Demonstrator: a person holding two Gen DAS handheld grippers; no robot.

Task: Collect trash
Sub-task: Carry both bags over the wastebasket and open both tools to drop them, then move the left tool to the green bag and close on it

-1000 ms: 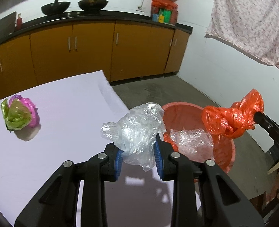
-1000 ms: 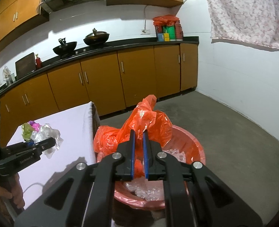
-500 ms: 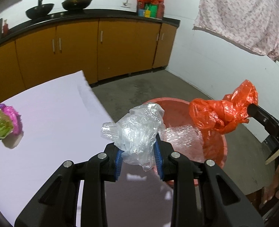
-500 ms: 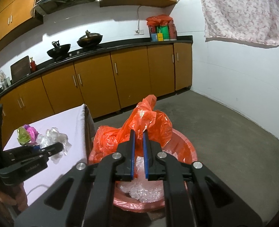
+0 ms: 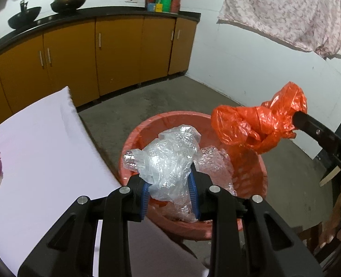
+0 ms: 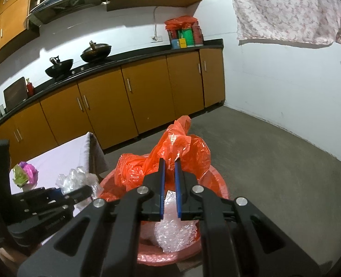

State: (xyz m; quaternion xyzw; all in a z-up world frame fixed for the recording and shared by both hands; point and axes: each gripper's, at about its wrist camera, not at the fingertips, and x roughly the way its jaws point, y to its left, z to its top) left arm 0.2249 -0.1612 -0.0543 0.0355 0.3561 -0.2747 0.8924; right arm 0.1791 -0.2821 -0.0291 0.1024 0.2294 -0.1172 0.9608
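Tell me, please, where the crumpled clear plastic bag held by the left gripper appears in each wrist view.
Left wrist: clear plastic bag at centre, clamped between the near jaws, over the red basin.
Right wrist: lower left, beside the basin's left rim.
Shared landmark: the red basin.

Around the one red basin (image 5: 251, 175) there are two grippers, each with one bag: one clear bag (image 5: 168, 161) and one orange bag (image 5: 255, 124). Inside the basin lies one bubble wrap piece (image 6: 175, 233). Behind it two woks (image 6: 78, 62) stand, and beside it, on one table (image 5: 43, 152), lies one pink-green wad (image 6: 25, 173).
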